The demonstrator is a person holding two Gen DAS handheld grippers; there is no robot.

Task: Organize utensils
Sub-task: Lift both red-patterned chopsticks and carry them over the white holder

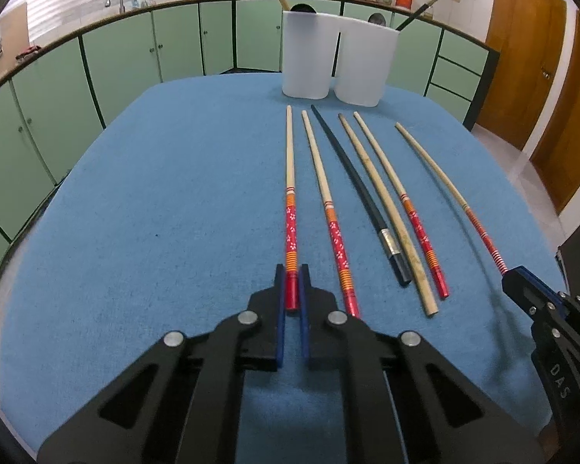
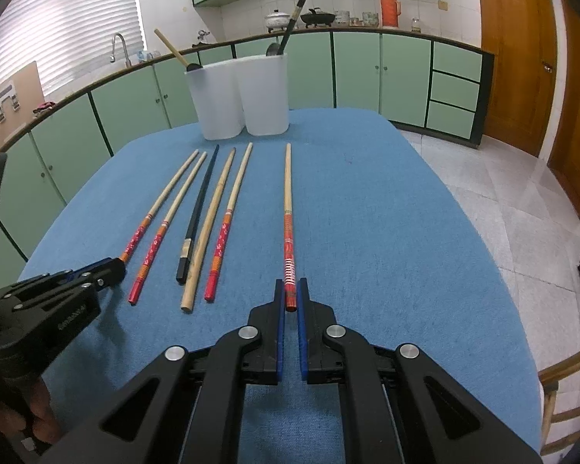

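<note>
Lying in a row on the blue cloth are six chopsticks, thin tips pointing at two white cups at the far edge. On the far left, the left gripper has its two blue fingers pressed on the red end of the first stick, which lies flat on the cloth. Just beside it is the second stick, with red and orange bands and small white flowers. Next comes the black stick with a silver ring near its thick end. It touches the plain stick, which has no paint. Then comes another red flower stick. A bit apart on the far right is the last stick, red with white stripes. The right gripper has its fingers squeezed on the thick end of that one. The left cup has a tan handle poking out. The right cup has a black handle poking out.
</note>
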